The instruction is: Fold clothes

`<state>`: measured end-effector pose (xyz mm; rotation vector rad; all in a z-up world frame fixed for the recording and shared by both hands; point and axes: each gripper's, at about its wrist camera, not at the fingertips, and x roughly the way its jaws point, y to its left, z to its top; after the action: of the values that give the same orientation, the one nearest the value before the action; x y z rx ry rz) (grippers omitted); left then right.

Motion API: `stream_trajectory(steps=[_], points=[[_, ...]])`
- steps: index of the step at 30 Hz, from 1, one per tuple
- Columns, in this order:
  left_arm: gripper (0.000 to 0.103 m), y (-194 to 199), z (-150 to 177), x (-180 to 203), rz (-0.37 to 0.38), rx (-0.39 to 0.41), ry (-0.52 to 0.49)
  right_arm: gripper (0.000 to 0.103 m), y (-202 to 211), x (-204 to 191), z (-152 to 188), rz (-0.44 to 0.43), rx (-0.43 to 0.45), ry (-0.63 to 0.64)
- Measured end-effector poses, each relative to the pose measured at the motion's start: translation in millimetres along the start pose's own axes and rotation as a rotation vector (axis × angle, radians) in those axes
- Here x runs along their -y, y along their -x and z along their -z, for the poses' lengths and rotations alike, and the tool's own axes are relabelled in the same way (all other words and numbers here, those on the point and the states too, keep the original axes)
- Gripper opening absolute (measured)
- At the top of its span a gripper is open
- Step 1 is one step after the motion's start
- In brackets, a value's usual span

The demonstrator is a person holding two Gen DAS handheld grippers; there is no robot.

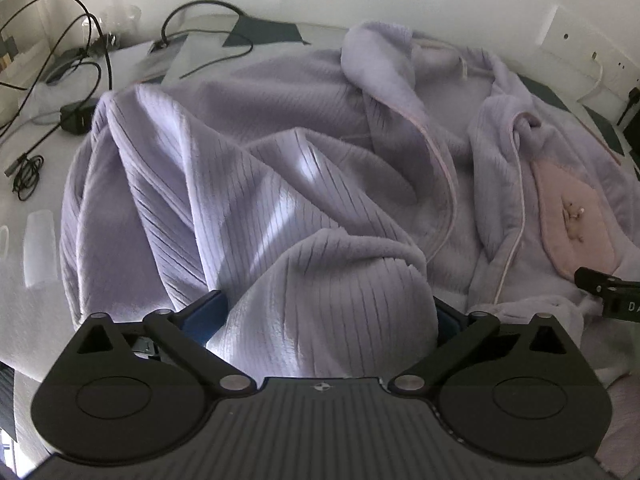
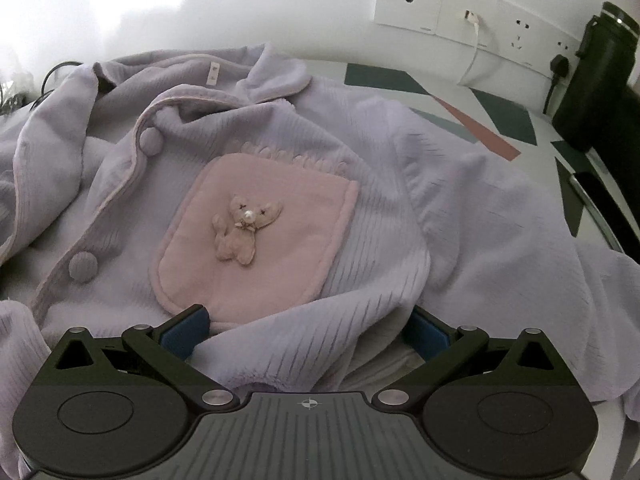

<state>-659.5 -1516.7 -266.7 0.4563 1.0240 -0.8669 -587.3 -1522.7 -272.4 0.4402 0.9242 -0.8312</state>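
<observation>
Left tongs point(image 1: 326, 312) wide, straddling pyjama top point(image 1: 280, 200) | right tongs point(image 2: 308, 328) wide | bear pocket point(image 2: 256, 236) clear right-view only

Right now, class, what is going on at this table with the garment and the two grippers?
A person is folding a lilac pajama top spread crumpled on the table, with one handheld gripper in each hand. The left gripper is open, a hump of ribbed fabric lying between its fingers. The right gripper is also spread wide around a fold just below the pink pocket with the little bear. No neat fold is made yet.
</observation>
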Motion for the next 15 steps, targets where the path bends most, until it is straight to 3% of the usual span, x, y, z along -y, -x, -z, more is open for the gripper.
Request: stream_trajectory(steps=[8,15], points=[[0.103,-13,3,11,-0.06,-0.012,-0.049,0.102,-1,3,6,-0.014,0.03,0.005],[0.103,-12,11,17,-0.081,0.05,-0.061,0.102,0,4,11,-0.02,0.058,-0.003]])
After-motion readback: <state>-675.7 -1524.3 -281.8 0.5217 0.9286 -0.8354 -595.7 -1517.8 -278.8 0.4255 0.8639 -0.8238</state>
